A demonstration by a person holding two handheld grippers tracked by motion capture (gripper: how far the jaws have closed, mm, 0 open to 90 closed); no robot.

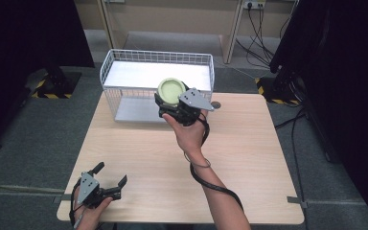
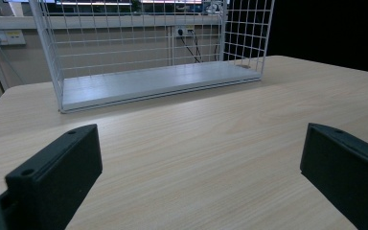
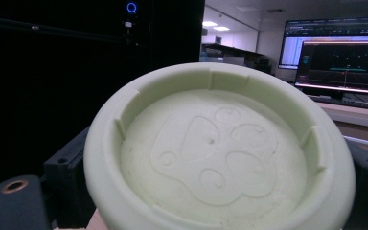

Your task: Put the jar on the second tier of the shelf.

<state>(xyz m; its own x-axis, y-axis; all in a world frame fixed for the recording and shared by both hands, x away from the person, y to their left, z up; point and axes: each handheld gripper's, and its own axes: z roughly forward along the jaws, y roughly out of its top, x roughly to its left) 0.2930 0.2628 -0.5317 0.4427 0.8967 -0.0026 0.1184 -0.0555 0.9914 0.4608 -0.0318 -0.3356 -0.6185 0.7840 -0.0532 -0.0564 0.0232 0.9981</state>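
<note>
My right gripper [image 1: 172, 98] is raised over the table's far side, just in front of the white wire basket [image 1: 158, 51], and is shut on a pale green round dish [image 1: 170, 90]. In the right gripper view the dish [image 3: 215, 148] faces the camera with its underside, which bears a paw-print relief, and a black jaw presses on either side of it. Near the front left corner of the wooden table [image 1: 172, 158], my left gripper [image 1: 110, 173] rests open with nothing in it. In the left gripper view its jaws stand wide apart over bare wood, and the basket [image 2: 124, 48] stands beyond them.
A small round grey disc [image 1: 215, 104] lies on the table right of the basket. Dark panels on stands flank the table on both sides, and cables run across the floor behind. A lit monitor [image 3: 340, 62] is in the background of the right gripper view.
</note>
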